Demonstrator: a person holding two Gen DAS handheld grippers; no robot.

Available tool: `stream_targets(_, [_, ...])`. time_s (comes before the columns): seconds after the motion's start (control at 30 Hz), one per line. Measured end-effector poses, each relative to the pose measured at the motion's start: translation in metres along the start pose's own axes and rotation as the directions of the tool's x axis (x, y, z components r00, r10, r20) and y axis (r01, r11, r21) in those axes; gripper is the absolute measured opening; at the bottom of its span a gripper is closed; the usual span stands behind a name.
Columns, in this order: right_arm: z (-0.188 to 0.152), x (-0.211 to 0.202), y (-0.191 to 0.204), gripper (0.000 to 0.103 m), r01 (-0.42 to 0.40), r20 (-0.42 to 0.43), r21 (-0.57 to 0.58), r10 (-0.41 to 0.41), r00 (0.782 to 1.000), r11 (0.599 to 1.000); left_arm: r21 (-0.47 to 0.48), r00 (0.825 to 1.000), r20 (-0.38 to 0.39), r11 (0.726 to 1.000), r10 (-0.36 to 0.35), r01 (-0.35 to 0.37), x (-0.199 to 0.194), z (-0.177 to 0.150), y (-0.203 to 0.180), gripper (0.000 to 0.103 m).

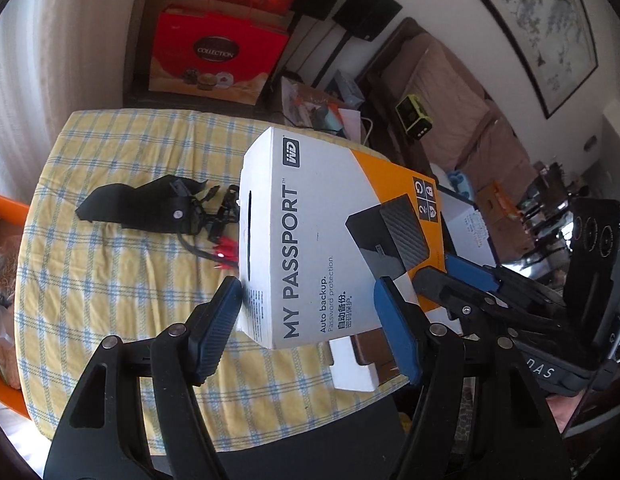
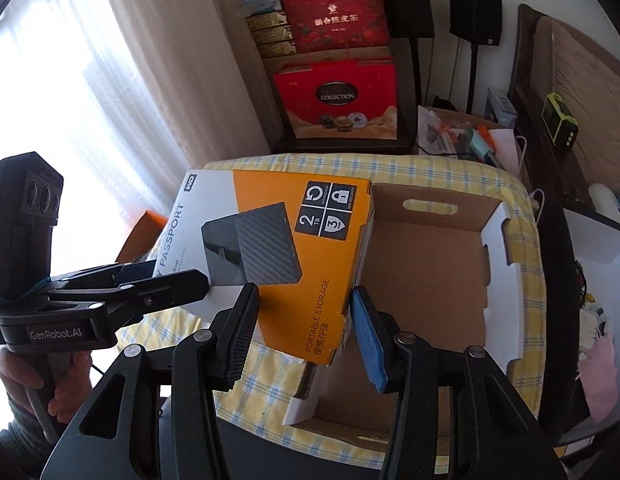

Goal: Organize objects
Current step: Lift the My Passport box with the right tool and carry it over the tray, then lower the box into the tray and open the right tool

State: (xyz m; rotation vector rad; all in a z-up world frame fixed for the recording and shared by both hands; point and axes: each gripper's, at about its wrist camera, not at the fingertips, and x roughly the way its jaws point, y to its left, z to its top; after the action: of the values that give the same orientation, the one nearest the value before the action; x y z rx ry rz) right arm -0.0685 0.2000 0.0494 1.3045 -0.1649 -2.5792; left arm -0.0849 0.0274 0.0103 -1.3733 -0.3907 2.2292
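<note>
Above the yellow-and-blue checked tablecloth, a white-and-orange cardboard hard-drive box hangs clear of the surface, clamped at its near white end by the left gripper and at its near orange end by the right gripper, over an open brown cardboard tray lying at the right.

The left tool grips the white-and-orange hard-drive box by its near end, above the checked-cloth bench. At ten o'clock of the box lies a black cable bundle; the right tool clamps its three o'clock edge.
</note>
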Motion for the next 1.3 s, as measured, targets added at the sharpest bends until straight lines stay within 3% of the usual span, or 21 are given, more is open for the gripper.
stream_targets(0.4, [0.017, 0.0, -0.085, 0.048, 0.101, 0.005, 0.129, -0.102, 0.995, 0.987, 0.012, 0.993, -0.09, 0.997, -0.073, 0.074, 0.073, 0.032, -0.047, 0.065])
stream_targets(0.7, [0.021, 0.024, -0.129, 0.048, 0.111, -0.034, 0.2, -0.106, 0.994, 0.974, 0.052, 0.993, -0.115, 0.998, -0.038, 0.044, 0.111, 0.036, -0.065, 0.065])
stream_targets(1.17, [0.025, 0.055, -0.154, 0.046, 0.153, -0.06, 0.209, -0.144, 0.988, 0.966, 0.081, 0.993, -0.116, 0.996, 0.036, -0.027, 0.137, 0.038, -0.072, 0.066])
stream_targets(1.23, [0.025, 0.059, -0.151, 0.038, 0.213, -0.068, 0.168, -0.204, 0.977, 0.962, 0.083, 0.991, -0.129, 0.996, 0.029, -0.018, 0.136, 0.038, -0.073, 0.071])
stream_targets(1.3, [0.023, 0.062, -0.148, 0.037, 0.25, -0.073, 0.141, -0.241, 0.968, 0.958, 0.07, 0.99, -0.14, 0.998, 0.017, -0.007, 0.134, 0.039, -0.071, 0.071])
